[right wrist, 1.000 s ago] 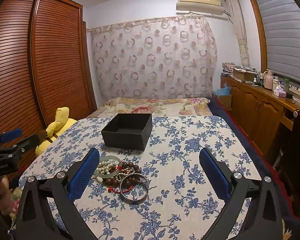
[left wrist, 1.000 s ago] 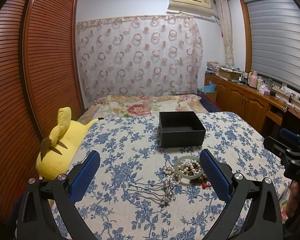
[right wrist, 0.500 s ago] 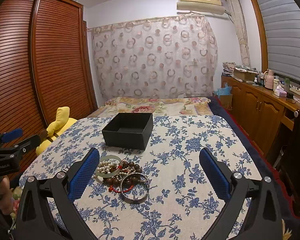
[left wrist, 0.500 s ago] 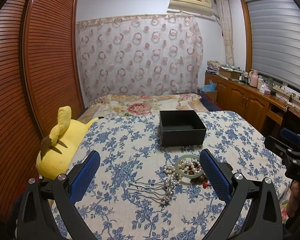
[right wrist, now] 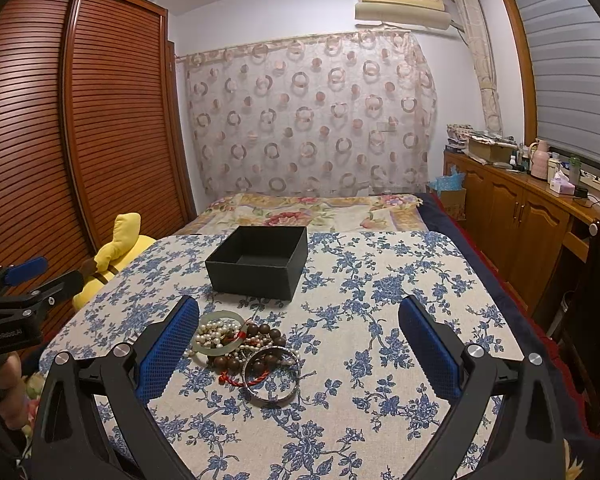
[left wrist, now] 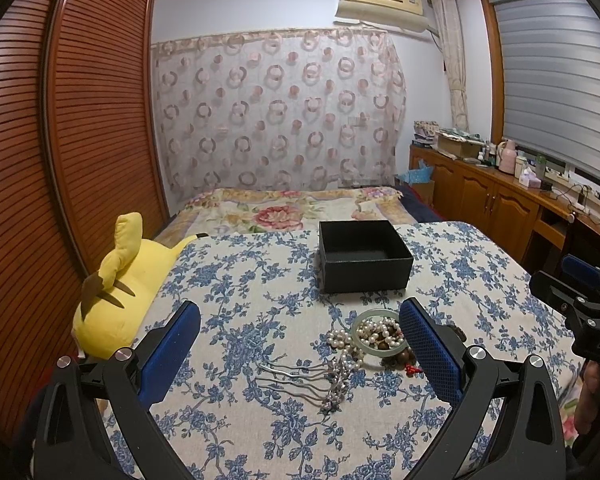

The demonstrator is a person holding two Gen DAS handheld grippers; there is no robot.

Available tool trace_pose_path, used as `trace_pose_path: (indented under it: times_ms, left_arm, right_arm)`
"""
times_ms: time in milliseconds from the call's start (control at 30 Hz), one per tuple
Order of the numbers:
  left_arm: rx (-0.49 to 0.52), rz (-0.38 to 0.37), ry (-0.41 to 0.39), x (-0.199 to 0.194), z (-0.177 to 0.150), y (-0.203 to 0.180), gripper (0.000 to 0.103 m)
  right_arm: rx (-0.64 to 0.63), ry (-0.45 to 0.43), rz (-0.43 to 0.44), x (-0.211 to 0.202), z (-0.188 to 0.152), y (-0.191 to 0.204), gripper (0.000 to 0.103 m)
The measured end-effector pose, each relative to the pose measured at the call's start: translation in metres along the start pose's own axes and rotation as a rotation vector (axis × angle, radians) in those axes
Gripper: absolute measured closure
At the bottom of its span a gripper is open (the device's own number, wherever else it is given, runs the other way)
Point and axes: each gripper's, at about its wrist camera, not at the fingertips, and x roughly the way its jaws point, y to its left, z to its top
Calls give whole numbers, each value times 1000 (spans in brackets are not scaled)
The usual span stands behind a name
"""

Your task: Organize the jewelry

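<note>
Currently, both grippers are held with their fingers spread wide, and nothing is gripped between them. The left gripper (left wrist: 299,344) is positioned above the floral tablecloth (left wrist: 236,320), on the near side of the black box (left wrist: 365,256), and the right gripper (right wrist: 299,342) is positioned likewise. The black box is set open-topped on the tablecloth, and no contents can be made out in its interior. The jewelry pile (right wrist: 244,344) is located on the cloth just in front of the black box, apart from its front wall. Within the pile, a pale green bangle (left wrist: 378,330) is laid flat nearest the black box, with a pearl strand (left wrist: 376,326) heaped inside and over its ring. Dark brown wooden beads (right wrist: 266,338) are found beside the bangle, on the side away from the black box, and a red cord (right wrist: 256,378) is threaded among them. A silver bangle (right wrist: 271,374) is laid flat at the edge of the pile farthest from the black box. In the left wrist view, silver hairpins (left wrist: 296,380) with a beaded ornament are seen farther from the black box than the bangle, to the left of the pile. In the right wrist view, the pile is partly covered by the blue pad of the left finger (right wrist: 168,348). A yellow plush toy (left wrist: 120,292) is seen to the left of the black box, past the table edge.
</note>
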Motion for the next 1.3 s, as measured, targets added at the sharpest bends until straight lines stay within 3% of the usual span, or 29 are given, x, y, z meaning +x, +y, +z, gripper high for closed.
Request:
trace_pose_path:
  times_ms: [833,1300]
  left_arm:
    - [-3,0,3,-2,-1,3,6]
    - [-12,-32,128,43,-38,14,6]
  right_arm:
    - [-1,7,4,0,0,2,2]
    - [-61,108,67,32,-25,1,2]
